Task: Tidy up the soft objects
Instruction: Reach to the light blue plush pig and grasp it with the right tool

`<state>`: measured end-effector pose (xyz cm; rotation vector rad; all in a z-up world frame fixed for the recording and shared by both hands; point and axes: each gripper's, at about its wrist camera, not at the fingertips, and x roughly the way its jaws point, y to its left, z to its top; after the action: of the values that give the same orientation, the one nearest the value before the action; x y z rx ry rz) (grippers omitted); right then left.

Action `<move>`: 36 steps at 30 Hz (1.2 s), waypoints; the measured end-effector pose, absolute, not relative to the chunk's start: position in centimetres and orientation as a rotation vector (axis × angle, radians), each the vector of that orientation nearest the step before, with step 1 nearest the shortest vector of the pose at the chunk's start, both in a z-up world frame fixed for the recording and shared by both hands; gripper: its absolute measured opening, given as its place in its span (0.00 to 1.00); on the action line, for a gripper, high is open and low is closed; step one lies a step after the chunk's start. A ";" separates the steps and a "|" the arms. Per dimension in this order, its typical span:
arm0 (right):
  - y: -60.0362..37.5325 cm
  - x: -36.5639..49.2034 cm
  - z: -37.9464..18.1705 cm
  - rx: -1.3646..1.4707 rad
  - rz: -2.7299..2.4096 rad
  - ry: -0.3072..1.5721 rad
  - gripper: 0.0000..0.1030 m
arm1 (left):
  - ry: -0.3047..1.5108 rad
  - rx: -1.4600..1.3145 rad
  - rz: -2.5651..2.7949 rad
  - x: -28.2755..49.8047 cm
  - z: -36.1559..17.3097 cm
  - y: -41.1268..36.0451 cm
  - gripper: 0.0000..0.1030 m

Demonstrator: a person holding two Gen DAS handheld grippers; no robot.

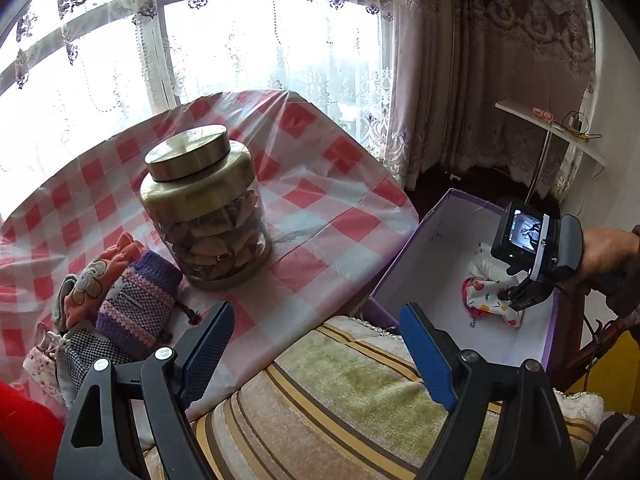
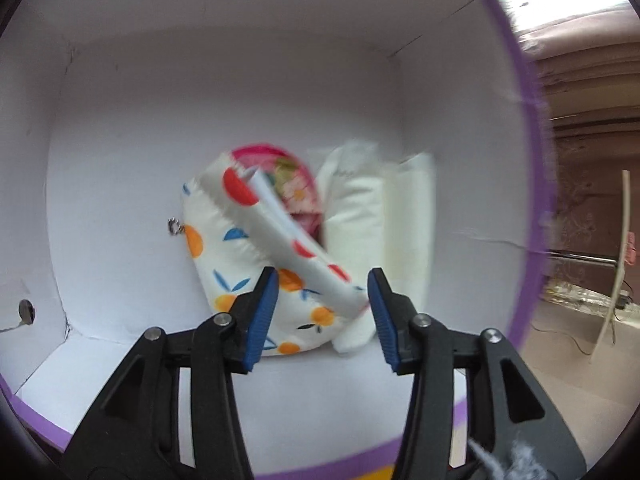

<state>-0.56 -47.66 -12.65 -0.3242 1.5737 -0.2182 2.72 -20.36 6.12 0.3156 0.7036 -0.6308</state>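
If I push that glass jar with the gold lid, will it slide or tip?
The glass jar looks nearly full, so probably heavy for its size. Its base is wide and flat, so a low push likely slides it; the glossy checked tablecloth may bunch. Glass: fragile if it falls.

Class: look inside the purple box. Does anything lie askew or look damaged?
Yes. The dotted roll lies slantwise across the fruit-print pouch, not flat beside it. The box wall shows a thin crack on its right side.
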 end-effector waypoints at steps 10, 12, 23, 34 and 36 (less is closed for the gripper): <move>-41.6 -2.0 -0.2 -0.222 -0.054 1.178 0.68 | 0.724 0.143 -0.468 2.5 6.5 -12.8 0.83; -38.9 -1.7 1.7 -0.215 0.020 1.105 0.69 | 0.737 0.072 -0.412 2.6 6.4 -9.8 0.83; -18.2 4.9 6.3 -0.144 0.578 1.025 0.73 | 0.718 -0.073 -0.055 1.1 5.9 2.9 0.82; -3.8 11.2 0.3 -0.115 0.707 1.181 0.73 | 0.701 -0.191 0.023 0.6 4.8 7.7 0.82; -2.5 12.2 -0.8 -0.099 0.699 1.204 0.73 | 0.695 -0.205 0.020 0.4 4.6 8.0 0.82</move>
<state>12.22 -2.51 -0.79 -0.0991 1.2044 0.6992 0.41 8.02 4.64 -0.2052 0.6945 0.0203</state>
